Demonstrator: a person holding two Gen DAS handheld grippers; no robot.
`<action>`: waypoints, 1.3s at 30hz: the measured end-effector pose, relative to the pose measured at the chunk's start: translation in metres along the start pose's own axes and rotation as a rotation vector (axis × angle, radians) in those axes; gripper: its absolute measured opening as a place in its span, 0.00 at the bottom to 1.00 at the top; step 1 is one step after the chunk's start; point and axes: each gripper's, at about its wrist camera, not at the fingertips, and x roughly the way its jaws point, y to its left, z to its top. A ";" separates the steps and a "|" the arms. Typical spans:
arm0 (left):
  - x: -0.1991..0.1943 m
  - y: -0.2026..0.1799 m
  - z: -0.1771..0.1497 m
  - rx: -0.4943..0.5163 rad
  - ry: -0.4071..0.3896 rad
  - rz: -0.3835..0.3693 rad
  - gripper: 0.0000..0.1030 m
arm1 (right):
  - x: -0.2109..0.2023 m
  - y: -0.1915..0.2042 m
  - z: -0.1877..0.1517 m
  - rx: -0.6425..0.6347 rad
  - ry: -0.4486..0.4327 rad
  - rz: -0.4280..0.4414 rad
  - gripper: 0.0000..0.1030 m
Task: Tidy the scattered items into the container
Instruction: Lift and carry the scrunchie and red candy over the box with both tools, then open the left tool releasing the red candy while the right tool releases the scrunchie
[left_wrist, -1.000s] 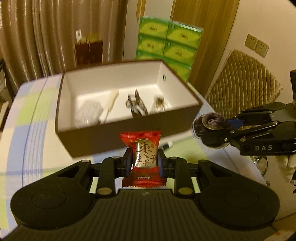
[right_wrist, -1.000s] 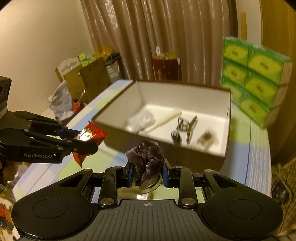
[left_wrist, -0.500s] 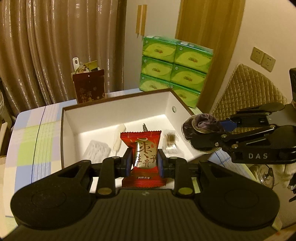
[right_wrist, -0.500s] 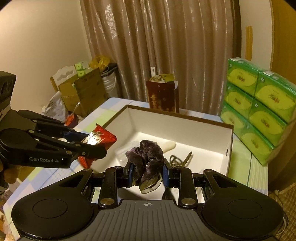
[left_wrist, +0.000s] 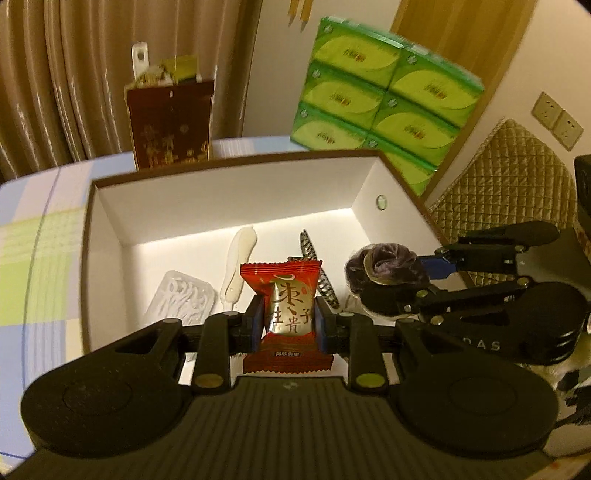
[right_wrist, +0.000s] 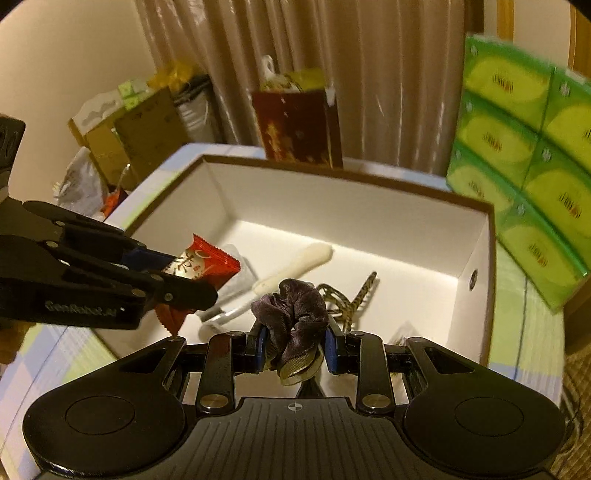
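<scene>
— While both grippers hang over the box (left_wrist: 229, 192), what do you count?

— Two grippers, one thing in each. Left gripper (left_wrist: 289, 320) is clamped on one red candy packet (left_wrist: 284, 295); right gripper (right_wrist: 294, 345) is clamped on one purple scrunchie (right_wrist: 295, 314). Both things sit above the open box, not on its floor.

— And inside the box?

— Four things I can make out: one clear plastic blister tray (left_wrist: 181, 299) with ridged moulding, one white smooth spoon-like piece (left_wrist: 238, 266), one patterned hair clip (right_wrist: 351, 299) with a long narrow shape, and a small item near the right wall, too blurred to name.

— Materials?

— The box is cardboard, brown outside, white inside, rectangular, with one round metal eyelet (left_wrist: 381, 202) in its end wall. The packet is glossy foil with crimped zigzag ends. The scrunchie is velvety, gathered in folds, with a tan lining showing.

— Anything behind?

— Six green tissue packs (left_wrist: 380, 96) in shiny wrap, stacked two wide and three high, one dark red paper bag (left_wrist: 170, 125) with gold print, and a checked tablecloth (left_wrist: 40, 236).

— Writing?

— Chinese characters on the packet, "GenRobot.AI" on the left gripper's side, "DAS" on the right one's.
</scene>
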 end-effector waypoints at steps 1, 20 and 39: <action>0.007 0.002 0.001 0.000 0.011 0.002 0.22 | 0.004 -0.003 0.001 0.004 0.009 0.002 0.26; 0.059 0.028 0.007 -0.056 0.075 0.052 0.31 | 0.038 -0.012 0.007 0.009 0.088 0.009 0.27; 0.047 0.039 0.002 -0.068 0.073 0.108 0.60 | 0.033 -0.004 0.003 -0.070 0.071 -0.079 0.74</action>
